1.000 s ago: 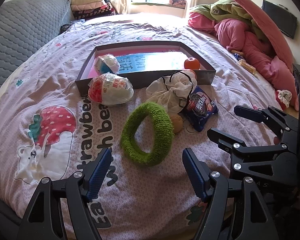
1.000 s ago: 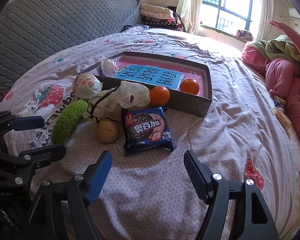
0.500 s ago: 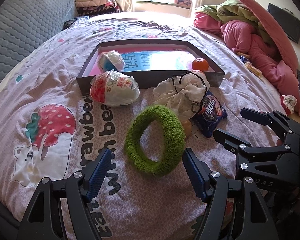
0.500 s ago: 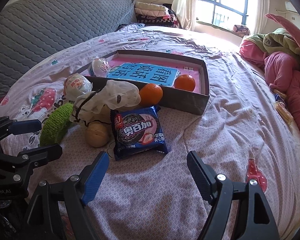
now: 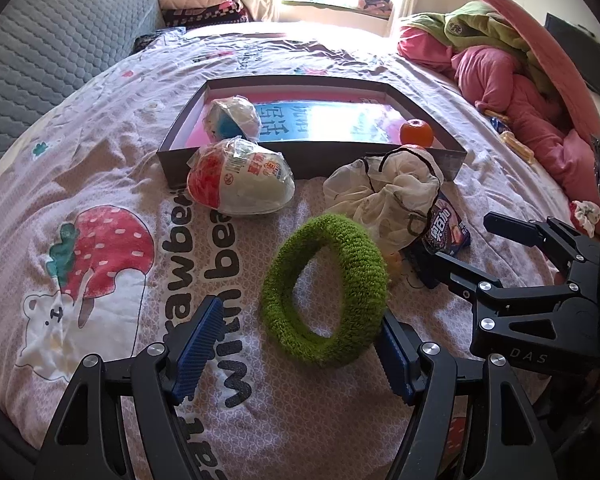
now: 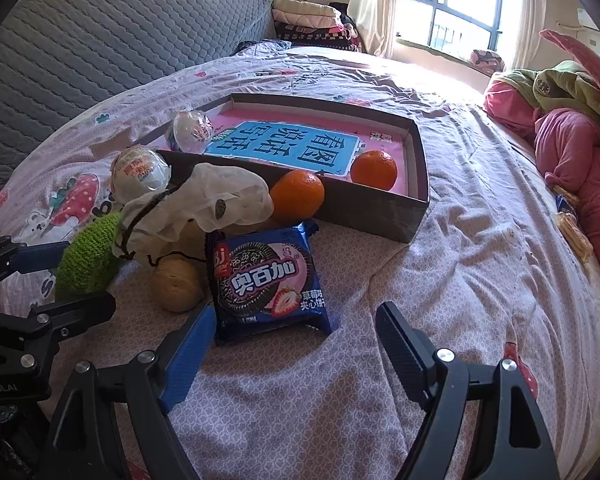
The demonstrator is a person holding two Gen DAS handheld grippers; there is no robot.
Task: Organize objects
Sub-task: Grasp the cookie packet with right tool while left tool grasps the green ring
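Between green ring & box: drawstring bag, in way.

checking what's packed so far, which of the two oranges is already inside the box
The orange in the near right corner of the box, beside the blue sheet. The other orange lies outside on the bedspread, against the box's front wall.

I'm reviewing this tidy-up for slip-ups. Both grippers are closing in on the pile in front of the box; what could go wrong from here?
1. The green ring is soft; the open left gripper may squash it or snag the bedsheet.
2. The cookie packet lies flat, so the open right gripper may slide over it.
3. The grippers sit close together and could collide.
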